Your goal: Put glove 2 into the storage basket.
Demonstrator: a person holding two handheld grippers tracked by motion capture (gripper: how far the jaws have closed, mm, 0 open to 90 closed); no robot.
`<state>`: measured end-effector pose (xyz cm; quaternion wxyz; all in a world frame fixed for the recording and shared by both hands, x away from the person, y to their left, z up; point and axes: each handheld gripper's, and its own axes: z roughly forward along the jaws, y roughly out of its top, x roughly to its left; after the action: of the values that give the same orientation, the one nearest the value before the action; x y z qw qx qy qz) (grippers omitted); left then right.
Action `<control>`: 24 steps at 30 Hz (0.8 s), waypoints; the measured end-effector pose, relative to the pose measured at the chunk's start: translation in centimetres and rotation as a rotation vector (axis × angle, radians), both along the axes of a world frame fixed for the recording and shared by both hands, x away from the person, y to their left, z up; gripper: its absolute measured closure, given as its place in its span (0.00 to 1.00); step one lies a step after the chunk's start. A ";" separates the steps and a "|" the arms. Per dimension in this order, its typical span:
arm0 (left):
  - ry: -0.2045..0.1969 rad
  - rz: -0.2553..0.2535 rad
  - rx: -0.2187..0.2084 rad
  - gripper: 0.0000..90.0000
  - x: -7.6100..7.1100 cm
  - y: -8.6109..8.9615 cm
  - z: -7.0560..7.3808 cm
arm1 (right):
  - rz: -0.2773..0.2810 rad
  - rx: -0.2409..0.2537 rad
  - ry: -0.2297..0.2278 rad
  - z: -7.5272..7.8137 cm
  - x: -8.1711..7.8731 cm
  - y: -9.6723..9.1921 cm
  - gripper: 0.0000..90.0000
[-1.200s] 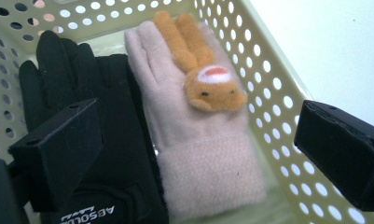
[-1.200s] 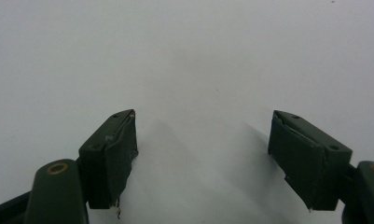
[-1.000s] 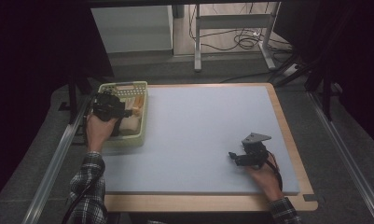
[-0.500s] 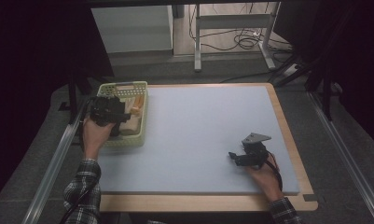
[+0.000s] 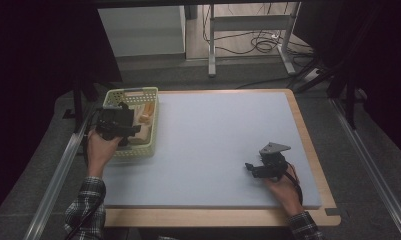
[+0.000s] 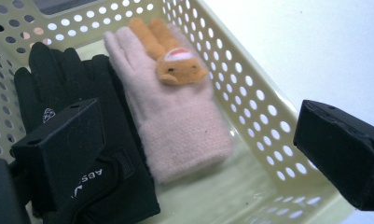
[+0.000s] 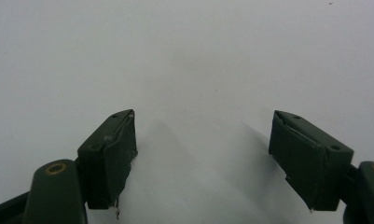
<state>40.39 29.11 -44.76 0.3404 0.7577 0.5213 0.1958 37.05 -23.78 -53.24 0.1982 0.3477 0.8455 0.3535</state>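
Note:
A pale yellow perforated basket (image 5: 119,152) (image 6: 250,88) stands at the table's left edge. Inside it lie a pink knitted glove (image 6: 175,116) with an orange plush animal (image 6: 173,63) on its fingers, and a black glove (image 6: 89,140) beside it. My left gripper (image 5: 130,129) (image 6: 198,149) hovers open over the basket, one jaw above the black glove, the other past the basket's wall. My right gripper (image 5: 250,167) (image 7: 203,149) rests open on the grey mat (image 5: 223,140) at the right, nothing between its jaws.
The grey mat covers a wooden table (image 5: 318,165). Beyond the table's far edge stand a white cabinet (image 5: 138,30) and metal stand legs (image 5: 248,35) with cables on the floor. A metal rail (image 5: 58,175) runs along the left side.
My left gripper has drawn back toward the near end of the basket and a little lower. The right gripper has not moved.

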 end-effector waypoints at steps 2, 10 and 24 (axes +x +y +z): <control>-0.004 -0.009 -0.004 0.03 -0.2 -0.1 0.0 | -0.001 0.000 0.000 0.0 0.0 0.0 0.25; -0.023 -0.055 0.001 0.03 -1.2 -1.2 0.2 | -0.003 0.000 0.002 0.0 0.0 0.0 0.25; -0.035 -0.110 0.004 0.03 -2.8 -2.5 0.4 | -0.002 0.000 0.002 0.0 0.0 0.0 0.25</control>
<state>37.60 26.60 -44.36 0.3579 0.7824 0.4725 0.1912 37.03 -23.77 -53.23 0.1977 0.3491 0.8452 0.3530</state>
